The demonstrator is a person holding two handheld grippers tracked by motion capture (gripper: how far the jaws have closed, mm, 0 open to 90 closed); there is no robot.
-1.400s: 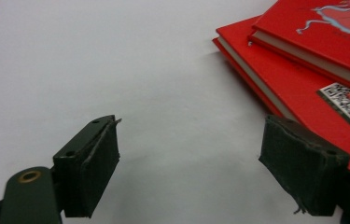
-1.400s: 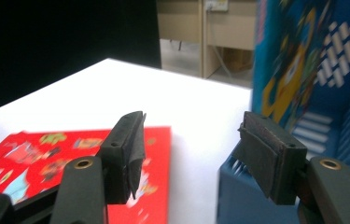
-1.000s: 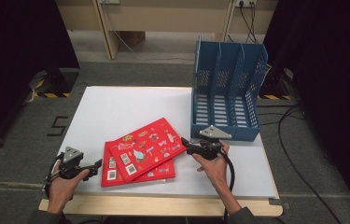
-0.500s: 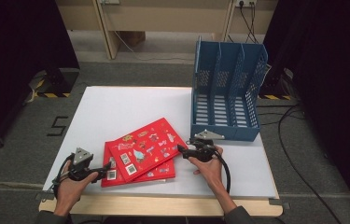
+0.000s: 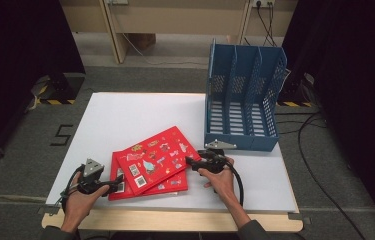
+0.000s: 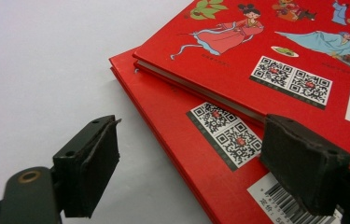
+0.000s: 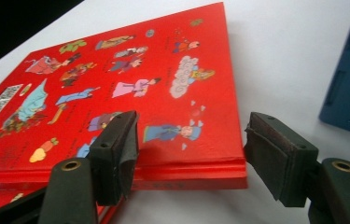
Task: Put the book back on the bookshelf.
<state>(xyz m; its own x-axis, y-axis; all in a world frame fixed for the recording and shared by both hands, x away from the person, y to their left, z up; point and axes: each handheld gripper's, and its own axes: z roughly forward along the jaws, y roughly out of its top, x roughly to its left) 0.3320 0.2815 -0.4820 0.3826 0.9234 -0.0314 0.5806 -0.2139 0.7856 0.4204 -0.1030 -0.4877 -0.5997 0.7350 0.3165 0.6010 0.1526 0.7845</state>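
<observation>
Blue rack [image 5: 245, 100] seemingly holds nothing; both grippers' jaws gape, unclamped, around the red books' [image 5: 150, 162] edges.

Red picture-print books [image 5: 151, 161]; blue perforated file rack [image 5: 242, 97]; white table [image 5: 125, 117].

bare table [image 5: 135, 112] left (file rack [image 5: 245, 97] right)

Two red picture books [image 5: 151, 162] lie stacked askew on the table.
</observation>
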